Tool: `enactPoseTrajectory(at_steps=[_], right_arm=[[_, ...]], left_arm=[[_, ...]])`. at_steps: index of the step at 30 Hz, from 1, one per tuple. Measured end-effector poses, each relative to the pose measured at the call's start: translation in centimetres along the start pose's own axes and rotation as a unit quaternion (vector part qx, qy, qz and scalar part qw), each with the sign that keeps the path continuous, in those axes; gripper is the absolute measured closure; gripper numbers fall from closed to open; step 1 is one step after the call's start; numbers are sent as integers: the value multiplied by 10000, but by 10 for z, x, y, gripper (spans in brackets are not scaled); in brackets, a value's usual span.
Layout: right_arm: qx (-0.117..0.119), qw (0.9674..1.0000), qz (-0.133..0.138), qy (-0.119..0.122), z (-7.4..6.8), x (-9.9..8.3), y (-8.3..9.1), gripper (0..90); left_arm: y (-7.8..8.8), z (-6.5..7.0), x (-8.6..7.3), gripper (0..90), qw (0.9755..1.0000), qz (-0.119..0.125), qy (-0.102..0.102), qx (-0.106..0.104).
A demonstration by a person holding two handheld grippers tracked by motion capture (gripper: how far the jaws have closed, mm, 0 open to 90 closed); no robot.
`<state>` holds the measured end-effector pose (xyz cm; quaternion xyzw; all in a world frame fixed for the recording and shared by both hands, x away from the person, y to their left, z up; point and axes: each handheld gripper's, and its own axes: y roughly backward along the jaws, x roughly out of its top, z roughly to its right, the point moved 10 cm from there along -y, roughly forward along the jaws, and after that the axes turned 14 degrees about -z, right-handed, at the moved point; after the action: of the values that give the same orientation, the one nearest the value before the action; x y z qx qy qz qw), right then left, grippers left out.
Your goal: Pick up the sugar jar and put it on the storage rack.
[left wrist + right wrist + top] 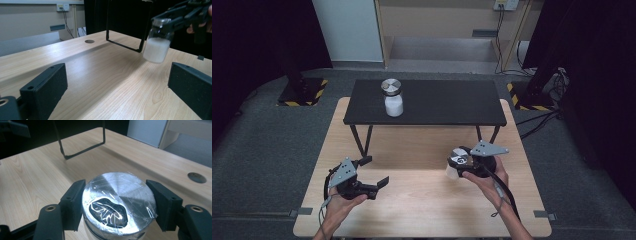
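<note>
My right gripper (460, 161) is shut on the silver lid of a glass jar (456, 164) of white powder and holds it off the wooden table (422, 200) at the right. In the right gripper view both pads clamp the jar's lid (119, 202) from the sides. The left gripper view shows this jar (157, 42) hanging in the air, gripped at its top by the right gripper (165, 21). A second, like jar (392, 97) stands on the black shelf (447, 107) at the back. Low over the table's left front, my left gripper (374, 172) stands open with nothing between its fingers (47, 88).
The black shelf stands on thin metal legs (362, 140) over the table's far half. One of these leg frames (125, 30) rises beyond the held jar. A small round hole (197, 177) marks the tabletop. Dark stands and cables lie on the grey floor around the table.
</note>
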<state>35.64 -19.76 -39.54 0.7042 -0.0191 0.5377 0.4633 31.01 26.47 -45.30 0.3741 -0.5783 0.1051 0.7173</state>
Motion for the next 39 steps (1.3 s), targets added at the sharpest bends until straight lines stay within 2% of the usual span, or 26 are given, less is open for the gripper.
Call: enactPoseTrajectory(at_steps=[3, 5, 6, 7, 11, 13, 17, 18, 19, 25, 30, 36, 39], right_arm=[[-35, 10000, 28, -14, 4, 11, 16, 347], [-51, 10000, 42, -17, 4, 14, 21, 347], [-106, 9999, 60, -8, 4, 20, 30, 347], [-106, 9999, 60, -8, 4, 20, 30, 347], [-183, 9997, 126, 47, 4, 39, 53, 347], [-193, 9997, 146, 54, 4, 42, 57, 347], [-206, 9995, 207, 92, 2, 58, 74, 347], [-203, 9995, 219, 126, 1, 67, 81, 347], [-203, 9995, 219, 126, 1, 67, 81, 347], [-250, 9989, 271, 300, -1, 94, 99, 347], [-276, 9986, 306, 329, 2, 113, 110, 347], [-333, 9987, 320, 233, 11, 132, 119, 347], [-370, 9986, 319, 196, 13, 135, 119, 347]], left_arm=[[0, 0, 0, 10, 10000, -4, -9, -5], [-1, 0, 0, 10, 10000, -11, -9, -5], [-1, 0, 0, 10, 10000, -8, -7, -8], [-1, 0, 0, 10, 10000, -13, -9, -5], [0, -1, 0, 9, 10000, -24, 2, 13], [0, -1, 0, 10, 10000, -23, 7, 9], [-1, 0, 0, 10, 10000, -38, -8, -4], [-1, 0, 0, 9, 10000, -40, -11, -4], [-1, 0, 0, 9, 10000, -34, -12, -7], [-1, -1, 0, 9, 10000, -31, 11, -7], [-1, 0, 0, 9, 10000, -34, -6, -13], [-1, -1, 0, 9, 10000, -22, 15, -20], [0, -1, 0, 9, 10000, -17, 9, -24]])
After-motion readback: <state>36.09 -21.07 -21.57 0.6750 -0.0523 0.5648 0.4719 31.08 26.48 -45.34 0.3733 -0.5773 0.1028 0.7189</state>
